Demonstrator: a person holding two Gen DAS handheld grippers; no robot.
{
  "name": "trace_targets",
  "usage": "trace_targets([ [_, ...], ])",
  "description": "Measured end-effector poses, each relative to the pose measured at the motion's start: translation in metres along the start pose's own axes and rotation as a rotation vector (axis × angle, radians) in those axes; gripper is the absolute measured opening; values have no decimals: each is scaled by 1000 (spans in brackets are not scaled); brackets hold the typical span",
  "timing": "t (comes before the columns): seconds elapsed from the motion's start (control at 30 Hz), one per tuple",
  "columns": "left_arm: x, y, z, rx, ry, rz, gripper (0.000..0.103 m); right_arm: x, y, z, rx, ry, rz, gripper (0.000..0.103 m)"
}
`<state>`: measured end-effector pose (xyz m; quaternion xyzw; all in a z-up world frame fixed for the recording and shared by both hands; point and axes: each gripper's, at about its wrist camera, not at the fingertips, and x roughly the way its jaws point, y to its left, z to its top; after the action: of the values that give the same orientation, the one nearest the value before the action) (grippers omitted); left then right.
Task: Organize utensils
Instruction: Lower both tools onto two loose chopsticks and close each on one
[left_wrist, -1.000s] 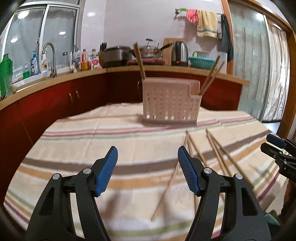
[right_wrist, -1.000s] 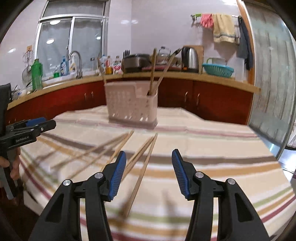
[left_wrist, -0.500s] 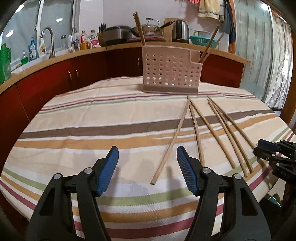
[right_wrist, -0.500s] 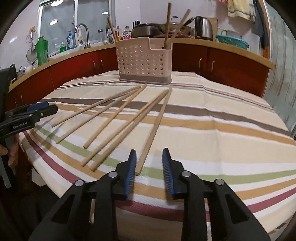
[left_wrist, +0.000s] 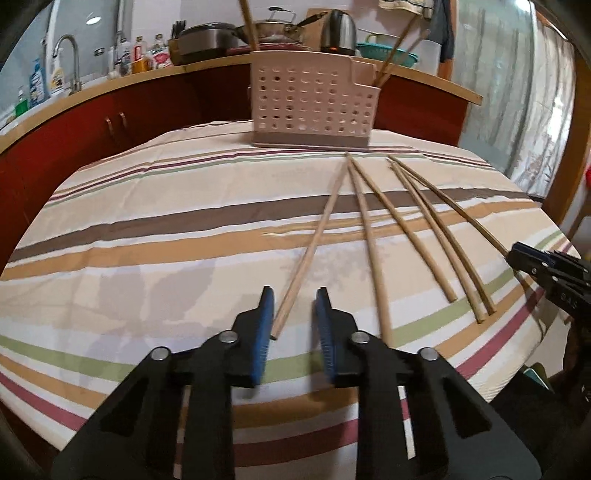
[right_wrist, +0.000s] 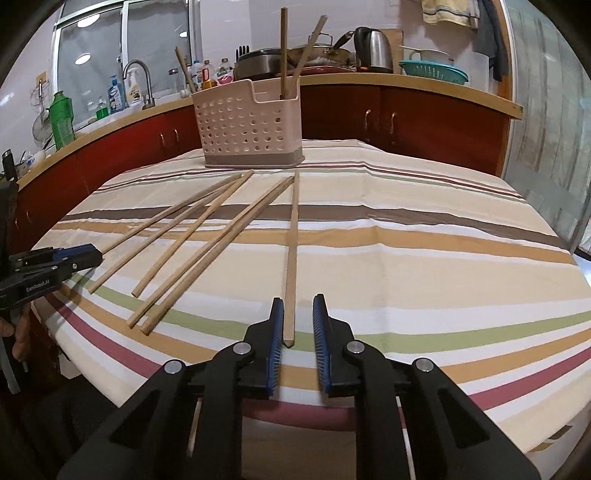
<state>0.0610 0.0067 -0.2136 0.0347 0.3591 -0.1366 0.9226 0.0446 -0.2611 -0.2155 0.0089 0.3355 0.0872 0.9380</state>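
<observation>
Several wooden chopsticks lie fanned on the striped tablecloth (left_wrist: 147, 240). A perforated beige utensil holder (left_wrist: 314, 107) stands at the far side with a few chopsticks upright in it; it also shows in the right wrist view (right_wrist: 247, 125). My left gripper (left_wrist: 293, 295) is partly open, its jaws either side of the near end of the leftmost chopstick (left_wrist: 314, 240). My right gripper (right_wrist: 298, 302) is partly open around the near end of the rightmost chopstick (right_wrist: 293, 251). Neither grips anything.
The table edge runs close below both grippers. The right gripper shows at the right edge of the left wrist view (left_wrist: 546, 266); the left gripper shows at the left of the right wrist view (right_wrist: 48, 266). Red cabinets and a cluttered counter (right_wrist: 406, 79) stand behind.
Both grippers moved forward and down to the chopstick ends. Both jaws narrowed from wide open to a small gap around a chopstick tip.
</observation>
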Motion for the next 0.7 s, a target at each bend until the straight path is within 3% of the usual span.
trace_targets([
  [0.37, 0, -7, -1, 25, -18, 3, 17, -2, -1, -4, 3, -11, 8, 17],
  [0.43, 0, -4, -2, 14, -25, -1, 12, -2, -2, -5, 5, -12, 12, 17],
  [0.6, 0, -5, -2, 27, -32, 4, 7, -3, 1, -4, -2, -9, 28, 7],
  [0.7, 0, -6, -2, 30, -34, 6, 7, -3, 1, -4, 5, -7, 31, 7],
])
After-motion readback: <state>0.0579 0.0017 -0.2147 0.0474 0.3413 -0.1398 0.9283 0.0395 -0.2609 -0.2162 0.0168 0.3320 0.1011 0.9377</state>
